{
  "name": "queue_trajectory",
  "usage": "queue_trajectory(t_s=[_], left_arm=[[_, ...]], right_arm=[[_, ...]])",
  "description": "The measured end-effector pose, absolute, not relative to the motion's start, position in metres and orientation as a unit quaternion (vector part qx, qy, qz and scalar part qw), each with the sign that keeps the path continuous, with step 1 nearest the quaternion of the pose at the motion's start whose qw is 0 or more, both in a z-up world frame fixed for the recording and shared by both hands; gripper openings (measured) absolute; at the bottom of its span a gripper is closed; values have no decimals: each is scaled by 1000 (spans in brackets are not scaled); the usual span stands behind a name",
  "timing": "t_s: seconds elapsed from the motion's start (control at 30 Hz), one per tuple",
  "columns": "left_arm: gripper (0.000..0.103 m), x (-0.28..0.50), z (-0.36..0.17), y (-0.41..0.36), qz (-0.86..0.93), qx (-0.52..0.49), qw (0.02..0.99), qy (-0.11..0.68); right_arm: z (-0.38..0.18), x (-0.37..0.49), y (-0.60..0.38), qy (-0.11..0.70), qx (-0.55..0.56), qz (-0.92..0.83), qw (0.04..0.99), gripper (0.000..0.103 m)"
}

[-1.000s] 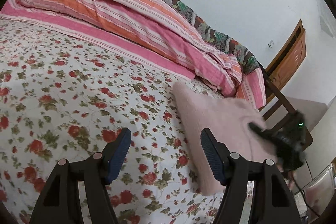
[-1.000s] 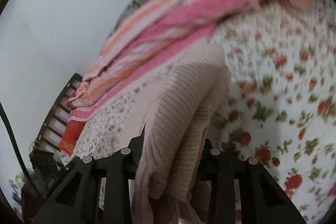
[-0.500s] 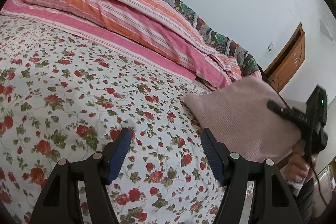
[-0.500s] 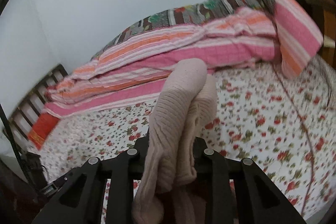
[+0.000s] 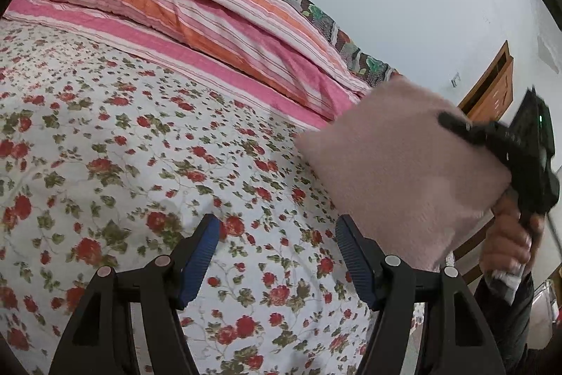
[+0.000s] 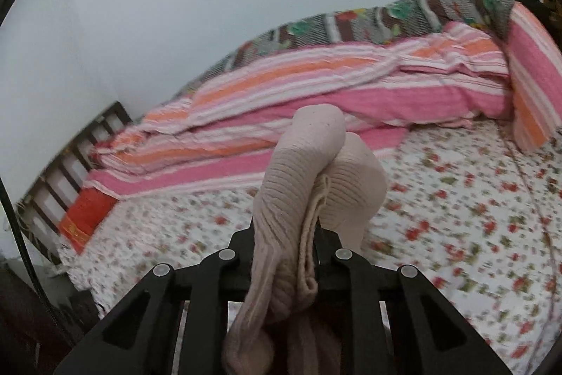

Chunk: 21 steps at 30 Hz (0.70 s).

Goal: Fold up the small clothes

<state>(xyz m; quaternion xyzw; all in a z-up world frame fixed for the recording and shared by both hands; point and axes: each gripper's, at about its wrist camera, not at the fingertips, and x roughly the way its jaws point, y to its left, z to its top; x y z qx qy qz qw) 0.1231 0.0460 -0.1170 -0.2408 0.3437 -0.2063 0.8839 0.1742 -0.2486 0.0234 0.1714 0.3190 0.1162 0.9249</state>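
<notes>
Item: pink knitted garment (image 6: pixel 316 185), bunched in thick folds and pinched in the right claw (image 6: pixel 309 234), whose jaws had just been closing on it, carried clear above the flowered bed sheet (image 5: pixel 140 146) near the striped quilt (image 5: pixel 210 23). Left claw (image 5: pixel 277 255) spread and empty, low over the sheet beside it, a hand (image 5: pixel 505 245) gripping the right tool's handle. Risk noted: the grip caught only a wad of layers, so the loose hanging folds could probably slip or fall open and spoil the fold when laid down.
</notes>
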Motion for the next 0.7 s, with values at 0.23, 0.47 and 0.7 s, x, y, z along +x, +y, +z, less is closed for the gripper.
queue_trajectory(t_s=[0.23, 0.47, 0.7], left_arm=[[66, 126, -123, 47, -197, -223, 886, 357], [65, 125, -143, 13, -240, -172, 870, 395], [62, 109, -151, -43, -258, -79, 875, 402]], right_arm=[[-10, 205, -251, 294, 274, 177, 898, 21], [-114, 214, -290, 393, 217, 70, 891, 22], [-106, 182, -302, 379, 151, 76, 910, 40]])
